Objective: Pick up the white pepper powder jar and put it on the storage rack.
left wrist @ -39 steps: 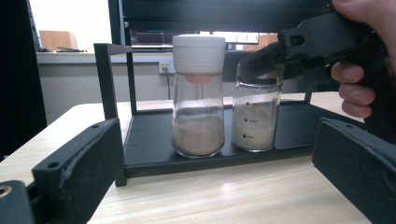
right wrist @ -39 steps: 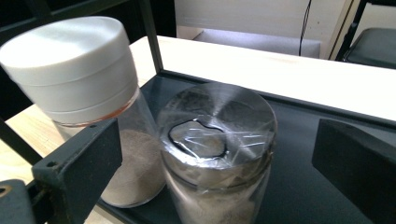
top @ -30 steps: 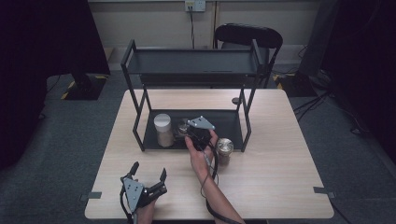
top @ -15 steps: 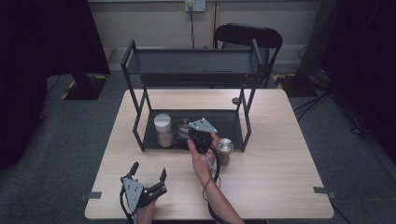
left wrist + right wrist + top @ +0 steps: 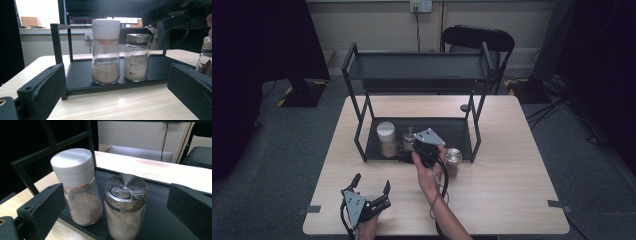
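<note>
From the high view, the black rack [image 5: 362,120] stands mid-table, and the right gripper [image 5: 408,156] reaches in at the front edge of its lower shelf, right by the steel-capped shaker [image 5: 408,138]. Beside that shaker, toward the rack's left post, is the white-capped jar [image 5: 386,139]; a third jar [image 5: 453,159] sits on the wood just outside the rack's front right leg. The left gripper [image 5: 371,184] rests well in front of the rack, near the table's near edge, jaws spread and holding nothing.

Over to the left gripper view: between its parted jaws, both containers stand upright on the rack's lower shelf, side by side, the shaker [image 5: 137,57] on the right.

Now the right gripper view: its jaws stand wide apart, gripping nothing, with the steel-capped shaker [image 5: 125,205] dead centre between them on the shelf and the white-capped jar [image 5: 77,185] just beside it.
</note>
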A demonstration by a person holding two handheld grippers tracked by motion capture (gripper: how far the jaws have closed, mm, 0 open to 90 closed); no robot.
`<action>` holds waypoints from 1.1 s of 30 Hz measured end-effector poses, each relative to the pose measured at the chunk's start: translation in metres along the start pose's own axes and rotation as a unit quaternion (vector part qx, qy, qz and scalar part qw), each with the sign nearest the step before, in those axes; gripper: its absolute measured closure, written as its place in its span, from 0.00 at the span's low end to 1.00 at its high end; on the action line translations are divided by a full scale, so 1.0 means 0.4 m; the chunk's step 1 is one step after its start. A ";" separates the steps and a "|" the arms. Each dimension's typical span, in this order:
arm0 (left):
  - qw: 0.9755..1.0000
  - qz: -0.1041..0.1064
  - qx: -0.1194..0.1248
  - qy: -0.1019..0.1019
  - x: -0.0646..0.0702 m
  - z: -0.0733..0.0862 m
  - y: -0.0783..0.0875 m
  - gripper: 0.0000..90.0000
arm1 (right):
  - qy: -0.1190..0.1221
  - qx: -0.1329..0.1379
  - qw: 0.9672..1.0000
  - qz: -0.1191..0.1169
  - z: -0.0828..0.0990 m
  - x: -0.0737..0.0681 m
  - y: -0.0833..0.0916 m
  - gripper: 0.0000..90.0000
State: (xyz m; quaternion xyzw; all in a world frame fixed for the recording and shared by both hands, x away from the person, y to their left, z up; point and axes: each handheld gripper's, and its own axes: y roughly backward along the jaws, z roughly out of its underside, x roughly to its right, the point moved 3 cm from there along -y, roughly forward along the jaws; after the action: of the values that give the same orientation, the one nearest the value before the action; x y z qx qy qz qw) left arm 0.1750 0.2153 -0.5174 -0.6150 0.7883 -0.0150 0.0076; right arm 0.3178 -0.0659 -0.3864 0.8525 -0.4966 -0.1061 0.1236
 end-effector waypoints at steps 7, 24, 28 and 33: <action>1.000 0.001 0.000 0.000 -0.001 0.000 0.000 0.02 | -0.009 0.014 1.000 -0.013 0.004 0.010 0.023 0.01; 1.000 0.001 0.000 0.000 -0.001 0.000 -0.001 0.02 | -0.006 0.045 0.999 -0.012 0.003 0.025 0.091 0.01; 1.000 0.001 0.000 0.000 -0.001 0.000 0.000 0.02 | -0.007 0.053 0.999 -0.010 0.005 0.029 0.108 0.01; 1.000 0.000 0.000 0.000 0.000 0.000 0.000 0.02 | -0.006 0.056 0.998 -0.011 0.005 0.037 0.129 0.01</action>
State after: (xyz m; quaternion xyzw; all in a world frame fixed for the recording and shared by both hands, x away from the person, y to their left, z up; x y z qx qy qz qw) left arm 0.1750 0.2153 -0.5173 -0.6148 0.7885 -0.0145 0.0077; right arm 0.2819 -0.1035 -0.3727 0.8627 -0.4934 -0.0844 0.0712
